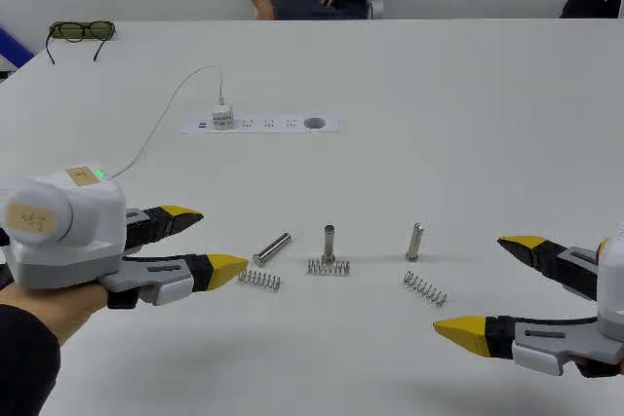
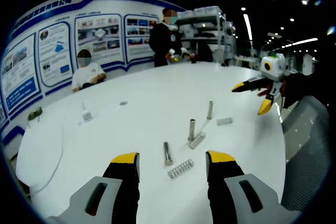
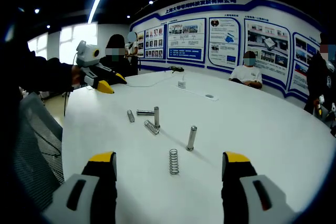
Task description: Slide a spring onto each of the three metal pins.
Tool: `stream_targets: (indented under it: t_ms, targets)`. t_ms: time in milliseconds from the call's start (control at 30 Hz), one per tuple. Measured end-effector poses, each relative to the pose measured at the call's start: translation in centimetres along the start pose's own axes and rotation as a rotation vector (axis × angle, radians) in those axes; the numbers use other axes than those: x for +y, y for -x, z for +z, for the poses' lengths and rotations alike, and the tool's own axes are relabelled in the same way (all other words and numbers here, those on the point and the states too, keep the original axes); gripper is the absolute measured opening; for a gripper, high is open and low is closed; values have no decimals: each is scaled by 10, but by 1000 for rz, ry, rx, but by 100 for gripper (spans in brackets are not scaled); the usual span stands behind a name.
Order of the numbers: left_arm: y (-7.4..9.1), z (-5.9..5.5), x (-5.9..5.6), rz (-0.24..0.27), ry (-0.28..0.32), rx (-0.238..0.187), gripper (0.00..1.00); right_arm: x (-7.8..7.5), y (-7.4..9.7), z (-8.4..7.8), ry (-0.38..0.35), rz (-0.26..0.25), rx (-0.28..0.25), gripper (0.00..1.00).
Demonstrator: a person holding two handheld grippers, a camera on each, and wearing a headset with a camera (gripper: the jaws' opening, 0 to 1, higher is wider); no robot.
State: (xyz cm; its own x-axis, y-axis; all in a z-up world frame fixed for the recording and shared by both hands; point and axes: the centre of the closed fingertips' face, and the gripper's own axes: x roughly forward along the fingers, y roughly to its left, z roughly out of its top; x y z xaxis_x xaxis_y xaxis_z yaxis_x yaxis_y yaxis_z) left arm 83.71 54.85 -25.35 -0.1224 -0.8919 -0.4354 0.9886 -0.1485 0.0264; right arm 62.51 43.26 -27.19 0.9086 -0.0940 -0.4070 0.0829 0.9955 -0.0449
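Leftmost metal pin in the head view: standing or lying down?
Lying down. The leftmost pin rests flat on its side, while the middle pin and right pin stand upright.

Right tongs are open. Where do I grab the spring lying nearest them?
Pinch the spring across its middle coils, bringing the right tongs down from above. It lies flat on the table, apart from the upright pin, so its sides are free.

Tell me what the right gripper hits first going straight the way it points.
Most likely the loose spring lying in line with the right gripper's open jaws, with the upright pin just behind it. Its height above the table is unclear, so it might pass over.
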Motion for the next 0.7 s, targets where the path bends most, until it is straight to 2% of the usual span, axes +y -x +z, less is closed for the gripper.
stream_targets:
  t_ms: [400, 700]
  targets:
    - [-17, 5, 10, -12, -2, 38, 49, -3, -2, -5, -1, 4, 10, 84]
    - [-29, 1, 14, -22, -5, 78, 48, -3, -3, -7, 7, 7, 21, 83]
